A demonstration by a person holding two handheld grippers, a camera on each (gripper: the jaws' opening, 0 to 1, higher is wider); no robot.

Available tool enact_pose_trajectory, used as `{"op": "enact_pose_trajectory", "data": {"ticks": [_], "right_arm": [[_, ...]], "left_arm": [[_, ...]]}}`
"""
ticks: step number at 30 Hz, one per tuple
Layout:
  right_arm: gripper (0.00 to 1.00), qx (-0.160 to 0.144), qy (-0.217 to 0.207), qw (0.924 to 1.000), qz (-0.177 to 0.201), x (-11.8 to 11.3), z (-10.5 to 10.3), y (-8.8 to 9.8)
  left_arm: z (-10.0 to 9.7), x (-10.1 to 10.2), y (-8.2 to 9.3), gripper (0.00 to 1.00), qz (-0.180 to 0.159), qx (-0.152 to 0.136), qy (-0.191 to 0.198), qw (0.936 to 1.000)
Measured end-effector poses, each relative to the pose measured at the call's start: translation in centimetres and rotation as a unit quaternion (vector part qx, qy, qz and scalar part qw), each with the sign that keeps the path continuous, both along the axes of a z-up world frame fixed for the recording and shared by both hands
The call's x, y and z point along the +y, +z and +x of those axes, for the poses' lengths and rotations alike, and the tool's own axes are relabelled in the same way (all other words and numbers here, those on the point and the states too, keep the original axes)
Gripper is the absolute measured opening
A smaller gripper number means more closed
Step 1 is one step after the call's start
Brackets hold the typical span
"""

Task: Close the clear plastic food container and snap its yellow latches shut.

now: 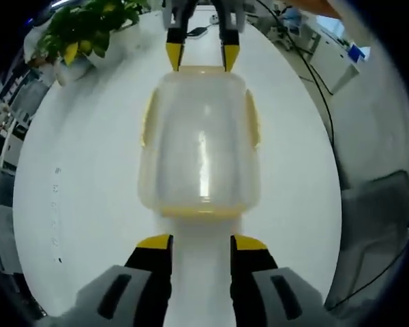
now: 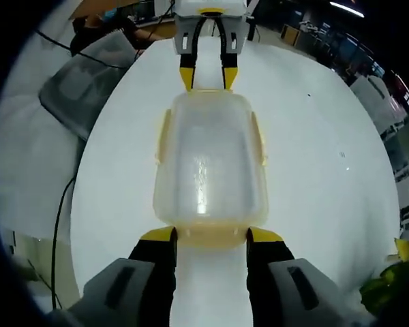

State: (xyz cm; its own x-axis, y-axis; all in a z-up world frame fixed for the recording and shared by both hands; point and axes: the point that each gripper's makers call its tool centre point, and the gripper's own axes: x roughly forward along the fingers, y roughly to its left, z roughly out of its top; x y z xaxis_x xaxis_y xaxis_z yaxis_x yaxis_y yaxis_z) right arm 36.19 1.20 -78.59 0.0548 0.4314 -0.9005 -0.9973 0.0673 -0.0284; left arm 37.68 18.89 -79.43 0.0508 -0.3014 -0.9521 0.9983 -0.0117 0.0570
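Left tongs (image 1: 200,243) | right tongs (image 2: 211,236) | both open, empty | container (image 1: 200,144) between them

Clear container (image 1: 200,146) with yellow latches (image 1: 251,118), white table (image 1: 88,170), black claw (image 2: 209,238) yellow-tipped, green plant (image 1: 88,27)

White round table (image 1: 75,170) under my cameras, glossy, with glare on it. Potted green plant (image 1: 88,30) with some yellow leaves at its far edge in my left gripper view; its leaves (image 2: 388,283) also show in my right gripper view. Black cables (image 1: 313,75) trail off the table. Grey chair (image 2: 88,75) beside it. Desks and shelving (image 2: 382,75) beyond; ceiling strip light (image 2: 347,7).
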Motion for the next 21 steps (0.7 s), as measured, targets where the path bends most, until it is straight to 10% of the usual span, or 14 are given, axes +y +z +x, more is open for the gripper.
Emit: {"op": "enact_pose_trajectory", "data": {"ticks": [21], "right_arm": [[0.39,0.009,-0.006,0.9999,0.013,0.3,0.0,0.0]], "left_arm": [[0.9,-1.8,1.1,0.39,-0.051,-0.021,-0.017,0.9983]]}}
